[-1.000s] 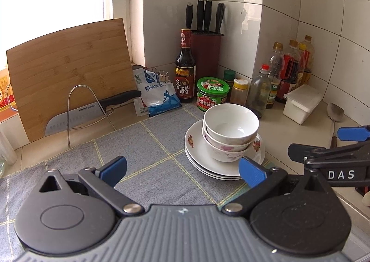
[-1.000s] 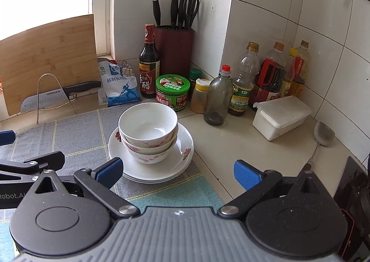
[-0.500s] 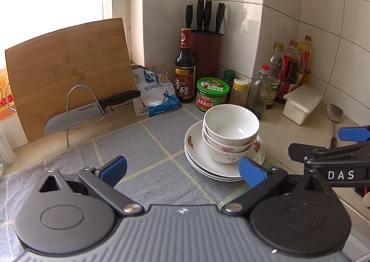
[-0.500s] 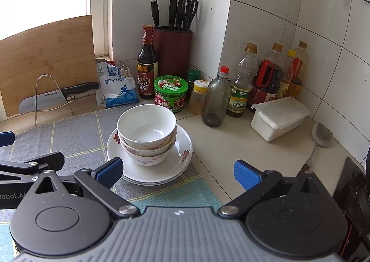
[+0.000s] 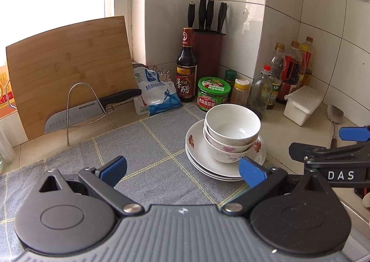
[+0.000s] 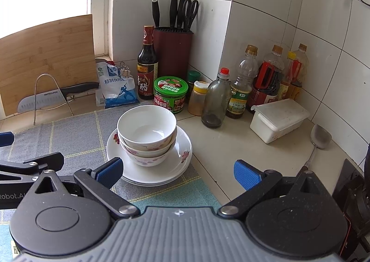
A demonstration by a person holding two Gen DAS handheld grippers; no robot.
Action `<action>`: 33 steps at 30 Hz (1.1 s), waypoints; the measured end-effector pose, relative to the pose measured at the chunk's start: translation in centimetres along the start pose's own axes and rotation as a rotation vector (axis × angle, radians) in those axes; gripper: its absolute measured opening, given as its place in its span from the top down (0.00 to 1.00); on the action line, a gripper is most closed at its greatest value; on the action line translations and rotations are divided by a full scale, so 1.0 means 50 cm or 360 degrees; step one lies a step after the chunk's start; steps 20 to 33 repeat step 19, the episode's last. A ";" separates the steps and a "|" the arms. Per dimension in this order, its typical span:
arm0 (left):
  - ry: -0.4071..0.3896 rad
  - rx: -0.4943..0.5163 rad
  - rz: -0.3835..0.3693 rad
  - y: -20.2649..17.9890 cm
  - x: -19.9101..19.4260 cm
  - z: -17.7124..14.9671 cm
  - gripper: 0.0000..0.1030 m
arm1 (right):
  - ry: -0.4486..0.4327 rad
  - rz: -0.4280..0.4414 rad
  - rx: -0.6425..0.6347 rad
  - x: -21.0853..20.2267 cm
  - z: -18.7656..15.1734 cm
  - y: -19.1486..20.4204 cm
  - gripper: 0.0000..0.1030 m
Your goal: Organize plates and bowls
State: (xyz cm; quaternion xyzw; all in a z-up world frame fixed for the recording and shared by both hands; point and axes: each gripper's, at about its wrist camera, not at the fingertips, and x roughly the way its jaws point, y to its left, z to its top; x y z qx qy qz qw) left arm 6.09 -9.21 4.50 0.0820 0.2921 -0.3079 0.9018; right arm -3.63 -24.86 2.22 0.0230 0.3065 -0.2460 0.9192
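Nested white bowls (image 5: pixel 232 128) with pink flowers sit on a stack of white plates (image 5: pixel 196 158) on the grey checked mat (image 5: pixel 148 151). The same bowls (image 6: pixel 146 128) and plates (image 6: pixel 178 165) show in the right wrist view. My left gripper (image 5: pixel 182 169) is open and empty, just short of the stack, which lies toward its right finger. My right gripper (image 6: pixel 178 170) is open and empty, with the stack toward its left finger. Each gripper shows at the edge of the other's view.
A bamboo cutting board (image 5: pixel 67 65), a knife in a wire rack (image 5: pixel 92 107), a salt bag (image 5: pixel 159 95), a soy sauce bottle (image 5: pixel 186 70), a knife block (image 5: pixel 208 49), a green jar (image 5: pixel 214 93), oil bottles (image 6: pixel 268 81), a white box (image 6: pixel 278 118) and a metal spatula (image 6: pixel 320 137) line the counter.
Both grippers have shifted only slightly; the bowls and plates sit a touch lower in the right wrist view. Nothing was grasped or released.
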 end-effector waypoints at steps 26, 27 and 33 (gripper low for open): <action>-0.0005 0.0002 0.0001 0.001 -0.004 -0.001 0.01 | -0.0019 -0.0014 -0.0021 -0.007 0.002 0.003 0.00; -0.0005 0.0002 0.0001 0.001 -0.004 -0.001 0.01 | -0.0019 -0.0014 -0.0021 -0.007 0.002 0.003 0.00; -0.0005 0.0002 0.0001 0.001 -0.004 -0.001 0.01 | -0.0019 -0.0014 -0.0021 -0.007 0.002 0.003 0.00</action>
